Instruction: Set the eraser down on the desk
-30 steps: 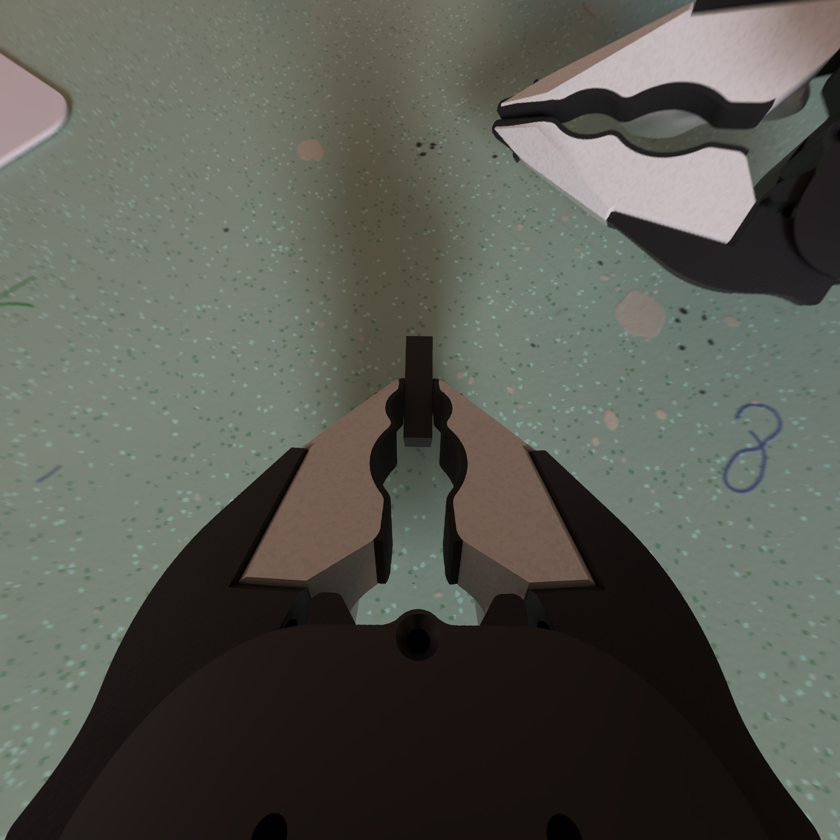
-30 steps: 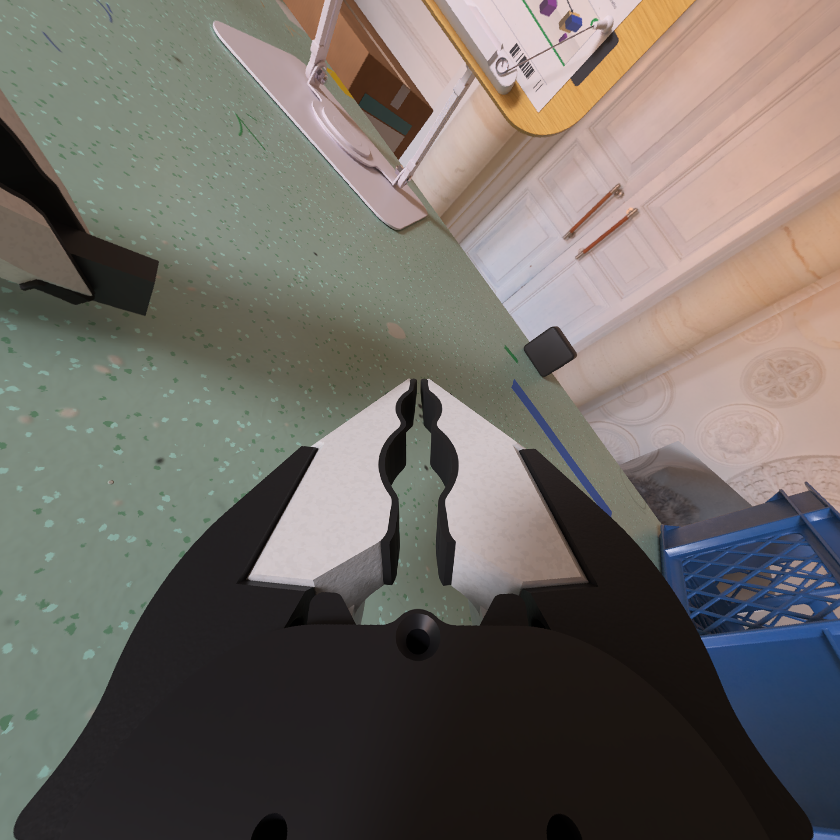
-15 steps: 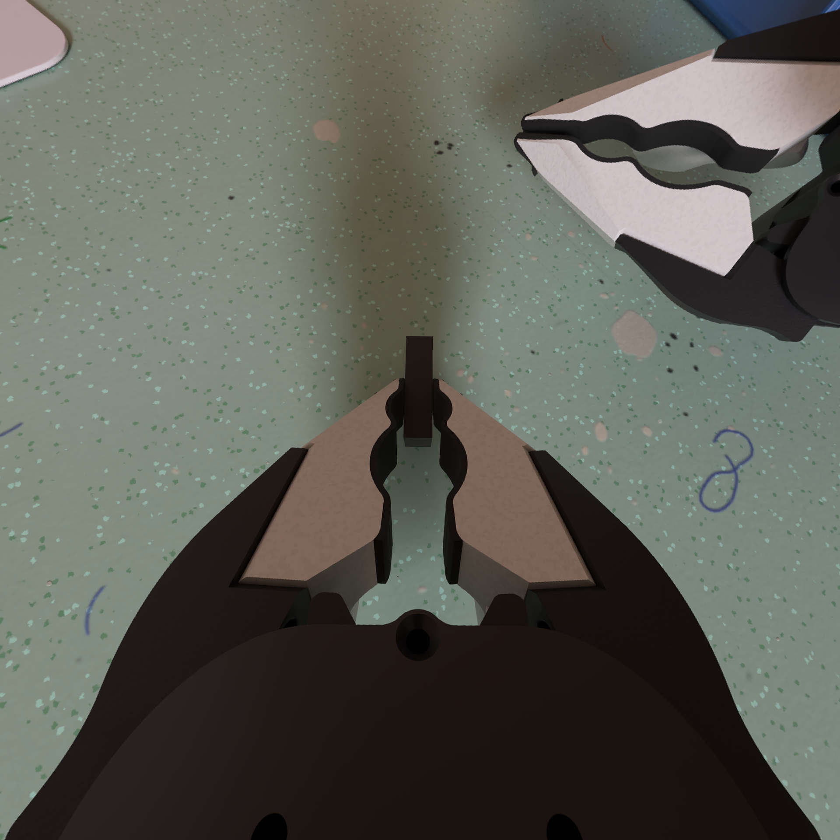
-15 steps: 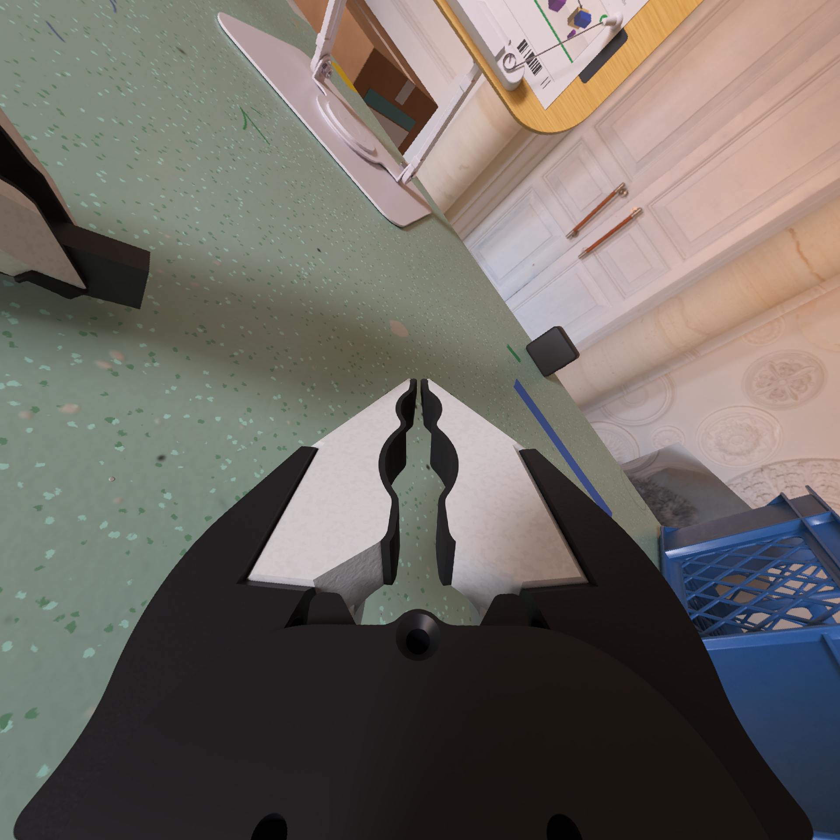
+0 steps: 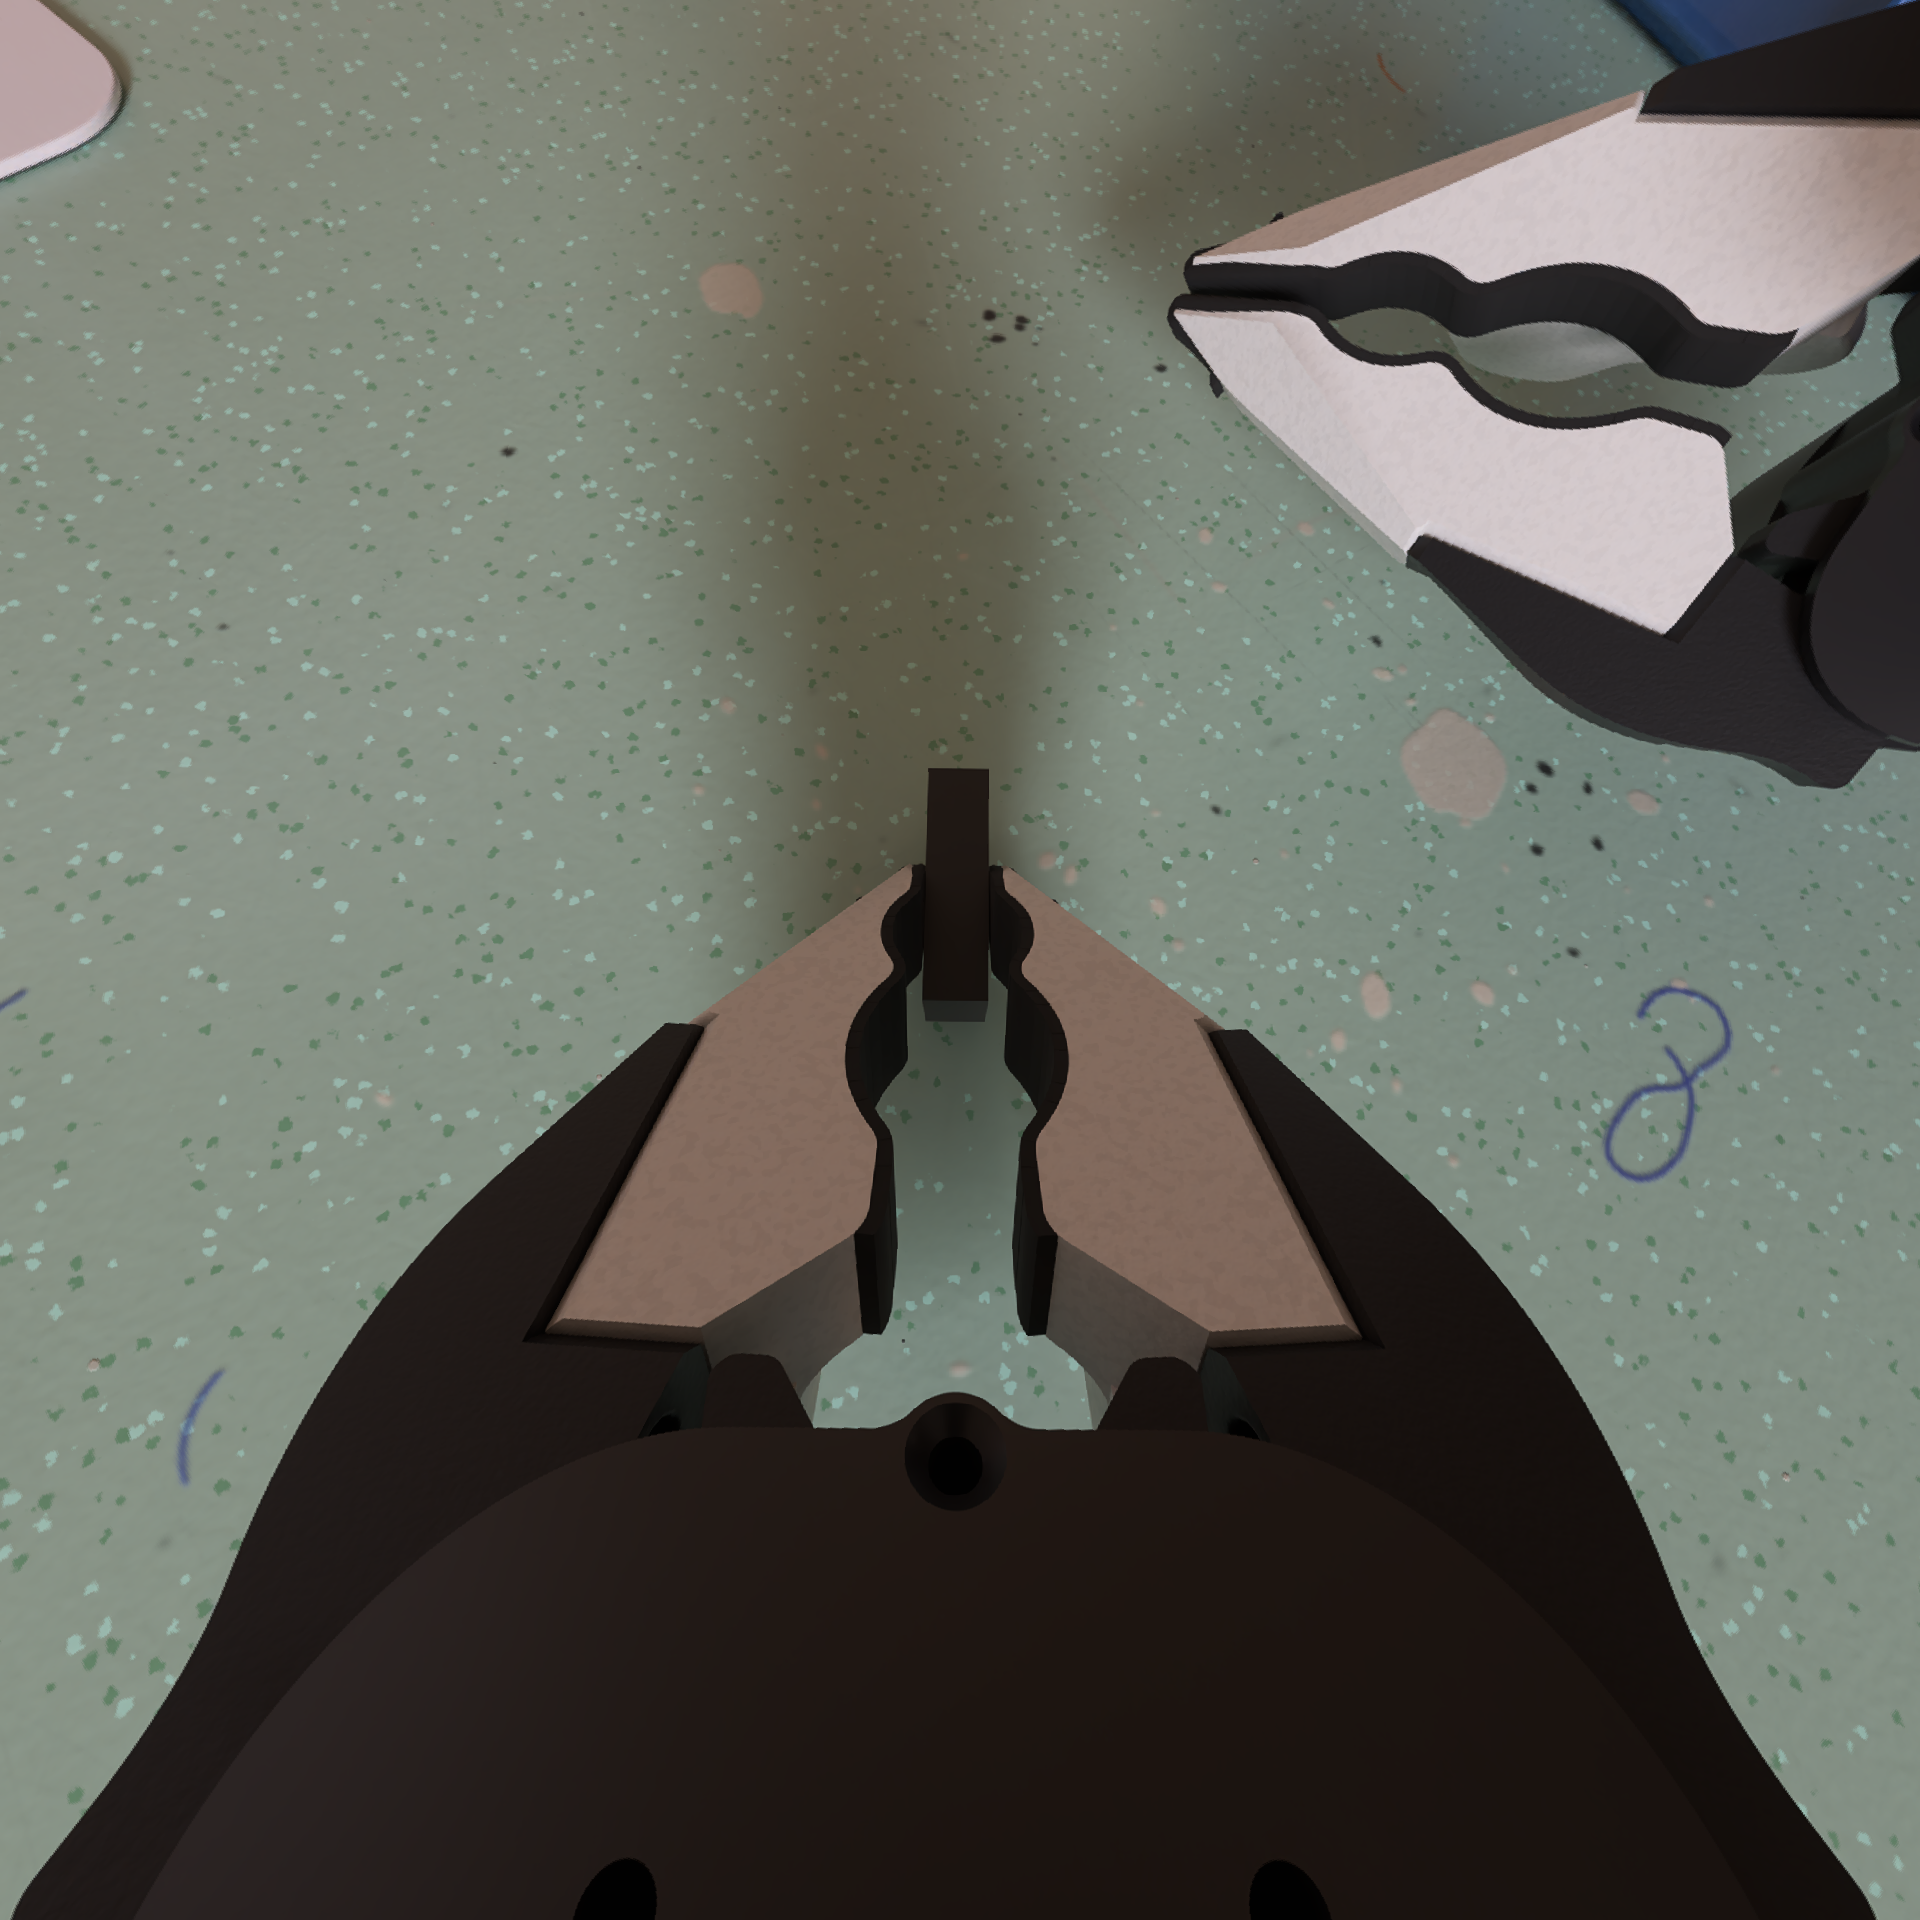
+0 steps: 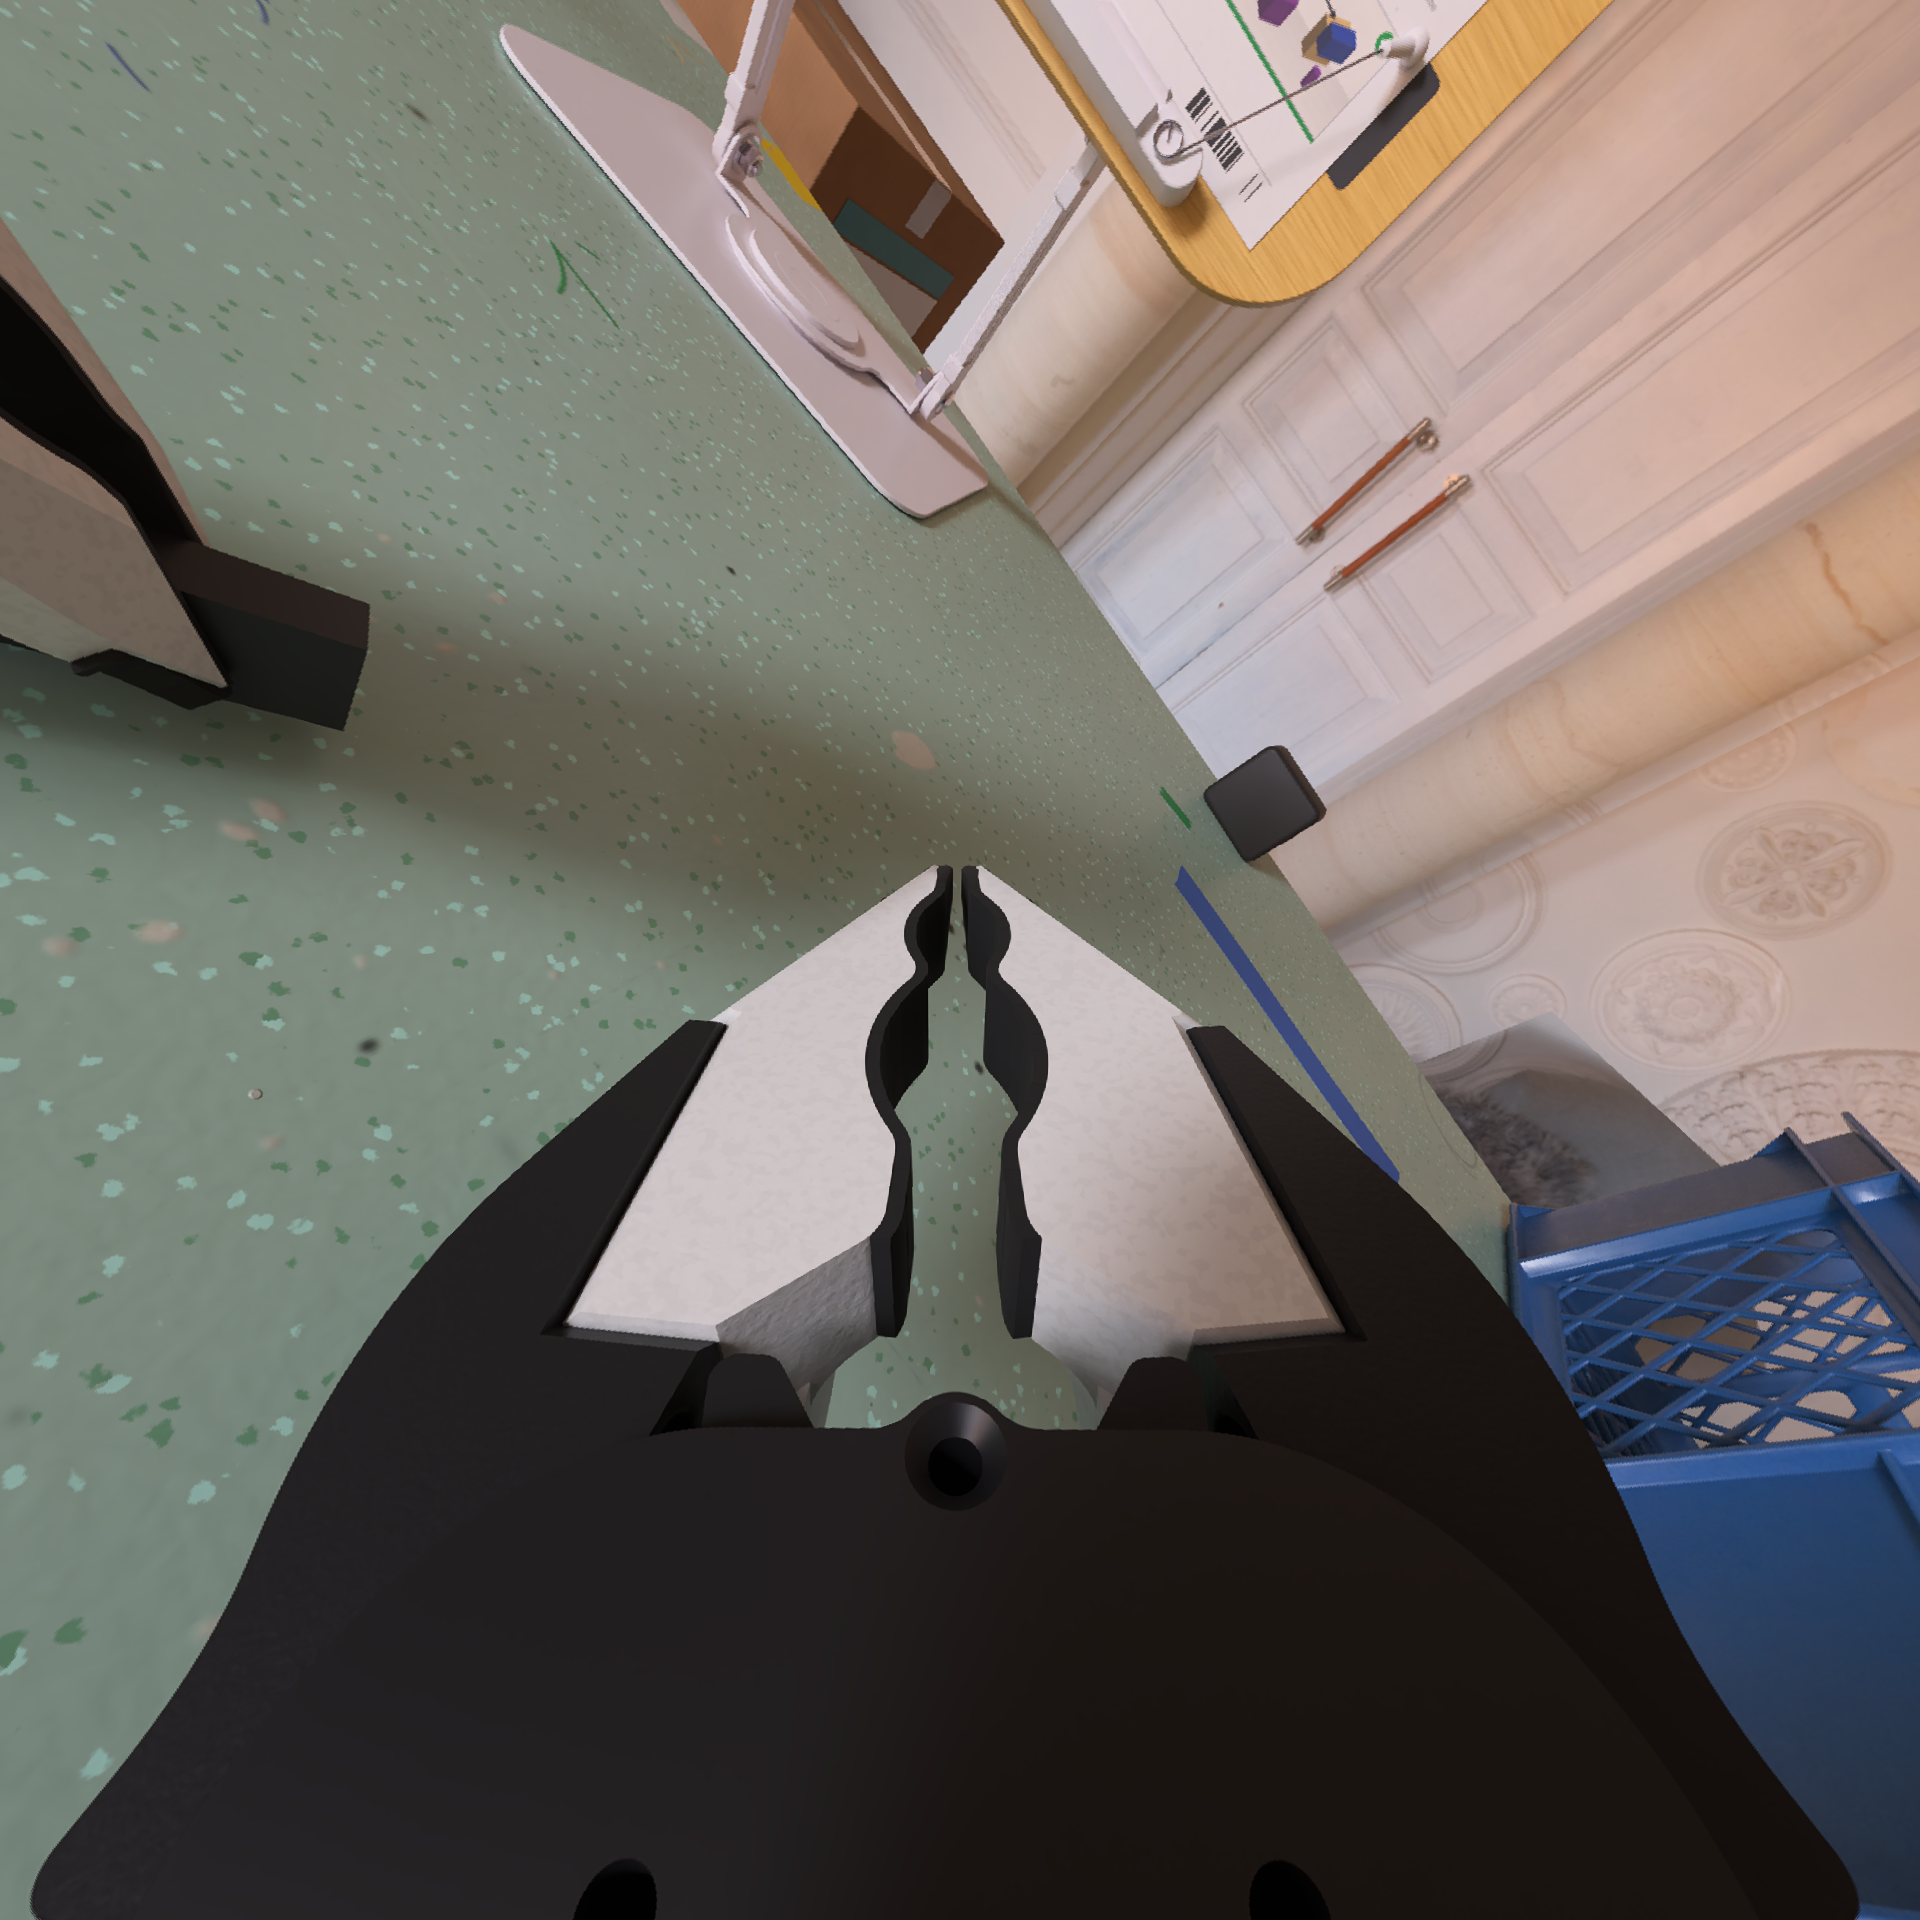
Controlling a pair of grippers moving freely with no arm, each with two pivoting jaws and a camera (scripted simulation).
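Note:
My left gripper (image 5: 956, 883) is shut on a thin dark eraser (image 5: 956, 894), gripped edge-on at the fingertips, its end poking out past them above the speckled green desk (image 5: 416, 623). In the right wrist view the eraser (image 6: 281, 649) shows as a dark block sticking out of the left gripper at the left edge, close above the desk (image 6: 520, 935); I cannot tell if it touches. My right gripper (image 6: 956, 883) is shut and empty. It also shows at the upper right of the left wrist view (image 5: 1195, 301), apart from the eraser.
A white lamp base (image 6: 748, 270) lies on the desk's far side, its corner in the left wrist view (image 5: 52, 94). A small black block (image 6: 1262, 800) sits at the desk edge beside a blue stripe (image 6: 1278, 1018). A blue crate (image 6: 1725, 1351) stands beyond the edge.
The left gripper has drifted with the eraser still held; desk marks slid down and left in its view. The right gripper barely moved, and the eraser appears slightly farther right in its view.

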